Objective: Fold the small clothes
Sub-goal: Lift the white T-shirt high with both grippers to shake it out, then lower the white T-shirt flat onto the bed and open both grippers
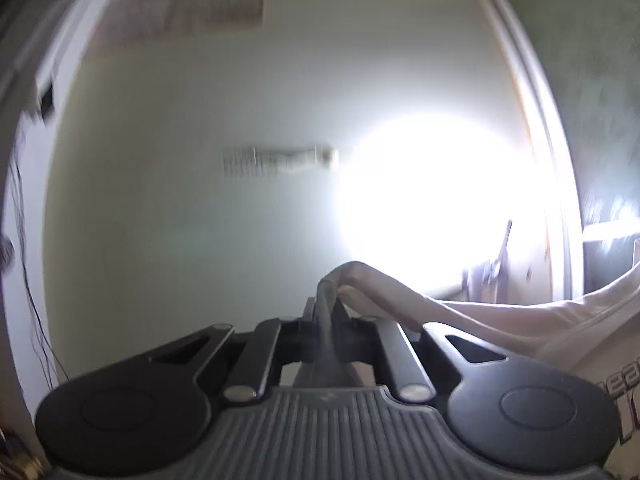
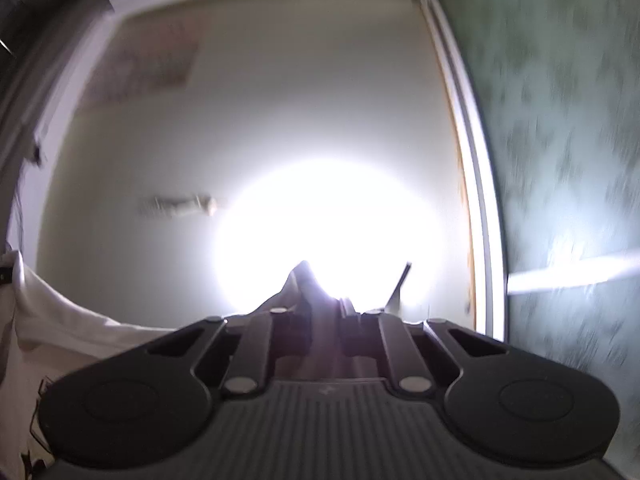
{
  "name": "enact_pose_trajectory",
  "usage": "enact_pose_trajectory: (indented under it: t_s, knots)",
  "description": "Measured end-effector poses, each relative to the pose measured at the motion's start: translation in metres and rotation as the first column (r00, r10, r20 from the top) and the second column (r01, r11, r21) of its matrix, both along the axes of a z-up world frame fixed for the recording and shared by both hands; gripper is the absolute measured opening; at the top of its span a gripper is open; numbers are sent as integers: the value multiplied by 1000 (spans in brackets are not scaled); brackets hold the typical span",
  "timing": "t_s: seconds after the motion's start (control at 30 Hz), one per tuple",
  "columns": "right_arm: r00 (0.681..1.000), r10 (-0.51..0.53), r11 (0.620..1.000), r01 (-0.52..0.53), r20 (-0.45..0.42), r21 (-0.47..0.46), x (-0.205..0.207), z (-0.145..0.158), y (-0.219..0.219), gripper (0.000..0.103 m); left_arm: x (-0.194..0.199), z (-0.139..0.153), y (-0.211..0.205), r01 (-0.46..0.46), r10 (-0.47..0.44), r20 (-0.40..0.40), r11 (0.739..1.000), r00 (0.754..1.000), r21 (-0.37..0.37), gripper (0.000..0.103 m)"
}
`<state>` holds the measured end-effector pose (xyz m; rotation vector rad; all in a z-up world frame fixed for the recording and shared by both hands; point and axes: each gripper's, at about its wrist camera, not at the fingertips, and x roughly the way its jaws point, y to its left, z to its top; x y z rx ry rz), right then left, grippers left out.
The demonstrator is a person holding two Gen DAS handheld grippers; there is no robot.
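The white printed T-shirt (image 1: 560, 320) hangs in the air between the left hand-held gripper (image 1: 329, 300) and the right hand-held gripper (image 2: 316, 300) (each pinched on a corner) — probably so it spreads flat for folding.

The white garment (image 1: 520, 320) hangs in the air, stretched as a sagging band. In the left wrist view it runs from a pinched bunch at lower centre out to the right edge, where dark printed lettering shows. In the right wrist view it fills the lower left, its top edge drooping.
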<state>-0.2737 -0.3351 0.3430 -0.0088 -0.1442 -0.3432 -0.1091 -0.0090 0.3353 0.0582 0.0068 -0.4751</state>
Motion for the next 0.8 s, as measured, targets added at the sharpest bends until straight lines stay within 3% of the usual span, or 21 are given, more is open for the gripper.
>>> enact_pose_trajectory:
  t_s: [0.1,0.2,0.23,0.27,0.3,0.37,0.4,0.43,0.47,0.5,0.57,0.67,0.8]
  knots:
    - [990,-5,998,14,-140,59,72,-46,-33,4,71,-54,-40,-31,45,-165,996,985,84,7]
    - [963,17,990,21,-267,137,149,-105,-62,5,152,-120,-75,-75,126,-340,984,932,161,7]
    - [956,24,987,24,-293,159,173,-126,-70,7,180,-141,-84,-95,161,-390,979,907,183,7]
    - [948,46,980,17,-314,197,200,-150,-79,17,207,-167,-94,-115,200,-437,970,877,212,9]
    - [940,80,972,0,-332,234,222,-172,-87,38,230,-190,-101,-130,235,-476,961,848,243,11]
    - [913,118,955,4,-391,297,265,-221,-102,57,277,-250,-117,-143,327,-549,926,769,350,13]
    - [904,108,948,32,-413,318,276,-241,-107,49,291,-275,-120,-145,365,-577,909,730,392,13]
    - [892,99,942,59,-441,330,281,-257,-114,46,301,-300,-121,-131,381,-613,902,693,412,13]
    - [879,106,936,70,-465,346,280,-269,-122,43,303,-314,-118,-113,370,-636,906,677,407,13]
    - [870,114,931,74,-479,357,274,-279,-131,42,303,-320,-114,-103,358,-640,911,680,400,13]
    - [848,115,932,89,-518,352,253,-297,-145,42,293,-323,-107,-92,339,-602,911,723,402,14]
    - [809,131,919,117,-572,376,213,-321,-157,42,269,-305,-85,-89,304,-554,921,775,380,21]
    - [785,213,882,102,-582,461,169,-347,-149,41,234,-274,-63,-48,206,-527,954,824,297,31]
